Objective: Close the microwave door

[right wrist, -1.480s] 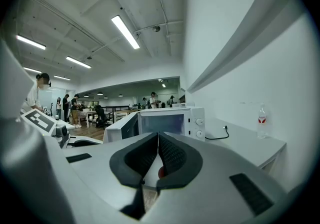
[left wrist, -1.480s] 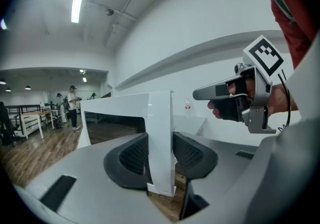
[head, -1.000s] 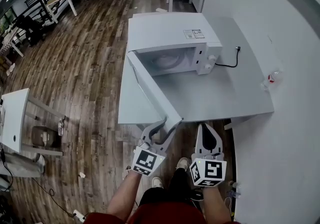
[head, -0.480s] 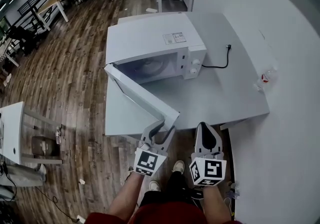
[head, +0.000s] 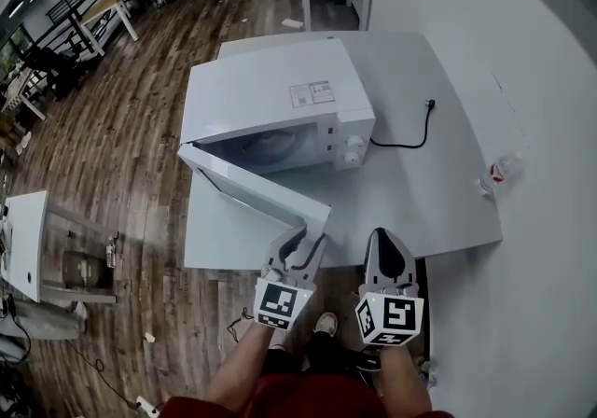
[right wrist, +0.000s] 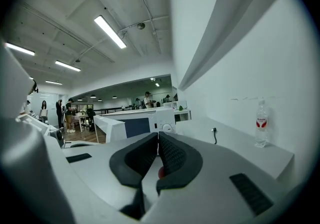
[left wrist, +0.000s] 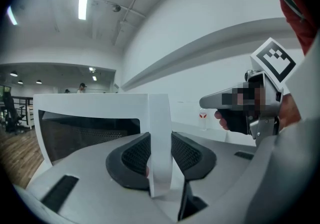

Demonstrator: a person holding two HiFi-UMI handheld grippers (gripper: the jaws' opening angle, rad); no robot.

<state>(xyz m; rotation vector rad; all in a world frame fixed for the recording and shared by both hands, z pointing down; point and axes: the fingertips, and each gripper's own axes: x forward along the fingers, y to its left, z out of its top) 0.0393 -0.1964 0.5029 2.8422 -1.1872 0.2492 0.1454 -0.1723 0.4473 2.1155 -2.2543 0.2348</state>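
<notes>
Wood floor (head: 131,136) fills the left of the room, and a white table (head: 420,202) stands by a white wall on the right. On the table's far left part sits a white microwave (head: 270,94). Inside it a pale round plate (head: 270,147) shows. The microwave door (head: 247,185) is open. It is hinged at the left and swings out toward the near side. The left gripper (head: 306,241) has the door's free edge between its jaws; they are closing, and both dark pads sit against the white edge. The right gripper (head: 386,237) is just to the right, over the table's near edge, with its jaws together and empty. Bare table lies right of the door. A black cord (head: 406,138) trails right from the microwave. A small bottle (head: 494,172) stands at the table's right edge, well apart from the rest.
</notes>
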